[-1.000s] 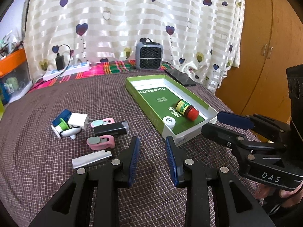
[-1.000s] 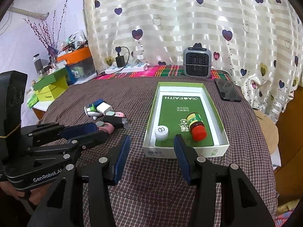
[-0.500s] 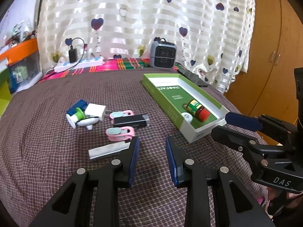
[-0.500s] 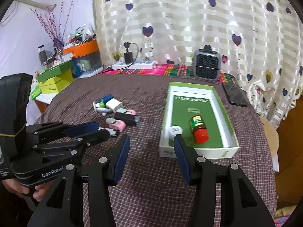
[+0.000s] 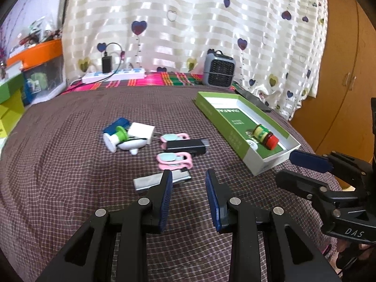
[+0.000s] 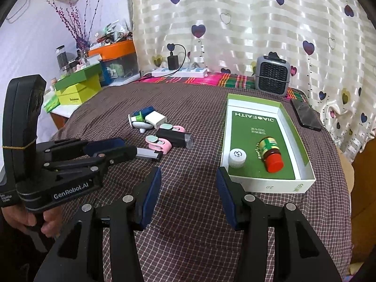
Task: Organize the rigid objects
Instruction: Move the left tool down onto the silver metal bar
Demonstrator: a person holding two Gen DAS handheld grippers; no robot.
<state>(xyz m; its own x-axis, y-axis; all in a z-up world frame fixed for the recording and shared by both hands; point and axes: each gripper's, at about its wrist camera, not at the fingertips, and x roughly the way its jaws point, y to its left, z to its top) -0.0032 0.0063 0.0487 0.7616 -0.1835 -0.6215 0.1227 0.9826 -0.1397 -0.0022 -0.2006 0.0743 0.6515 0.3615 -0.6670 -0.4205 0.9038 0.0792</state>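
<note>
Small rigid items lie on the checked cloth: a silver bar (image 5: 152, 181), two pink clips (image 5: 175, 161), a black block (image 5: 186, 144), a white charger (image 5: 141, 131) and a white-green piece (image 5: 122, 138). A green box (image 6: 307, 178) holds a red-capped bottle (image 6: 270, 154) and a white cap (image 6: 237, 156). My left gripper (image 5: 188, 197) is open and empty, its left finger just over the silver bar's near end. My right gripper (image 6: 188, 196) is open and empty, in front of the box's near left corner.
A grey mini heater (image 6: 272, 75), a power strip with charger (image 6: 179, 71) and a black phone (image 6: 305, 115) lie at the back. Green boxes and an orange-lidded bin (image 6: 112, 58) stand at the far left. A wooden cabinet (image 5: 347, 70) is on the right.
Both grippers have swung left toward the loose items; the left gripper's finger now reaches the silver bar. Both stay open and empty. The objects have not moved.
</note>
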